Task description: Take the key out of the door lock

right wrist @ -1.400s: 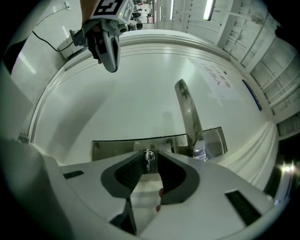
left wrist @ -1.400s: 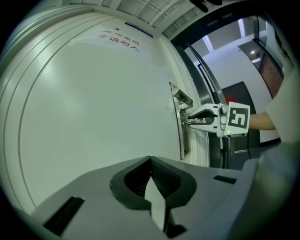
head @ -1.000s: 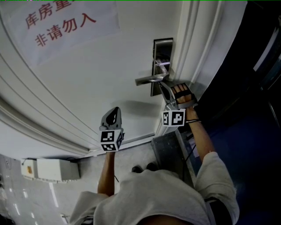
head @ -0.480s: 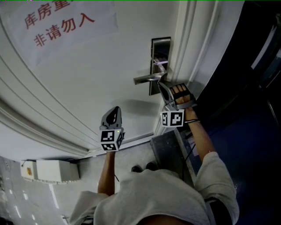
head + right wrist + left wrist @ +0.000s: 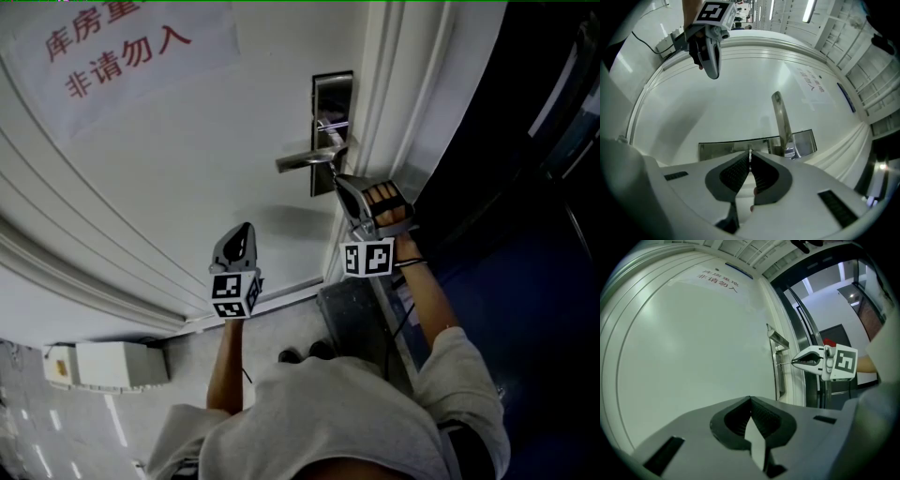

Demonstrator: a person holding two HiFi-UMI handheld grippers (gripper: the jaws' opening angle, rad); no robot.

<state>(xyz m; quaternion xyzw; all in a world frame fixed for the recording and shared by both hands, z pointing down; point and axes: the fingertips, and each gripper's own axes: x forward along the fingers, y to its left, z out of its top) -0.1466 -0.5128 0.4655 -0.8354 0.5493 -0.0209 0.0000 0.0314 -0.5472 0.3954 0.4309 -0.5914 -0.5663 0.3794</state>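
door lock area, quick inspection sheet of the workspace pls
surface: white panelled door
job's things: key pinched between the right gripper's fingers, its tip at the lock plate; whether it is fully out cannot be told; lever handle beside it
clutter: paper sign with red characters on the door; grey box on the floor by the frame
grippers: right gripper shut on the key; left gripper shut, empty, away from the lock
cables: black cable by the white box low on the wall
surroundings: dark area right of the door frame
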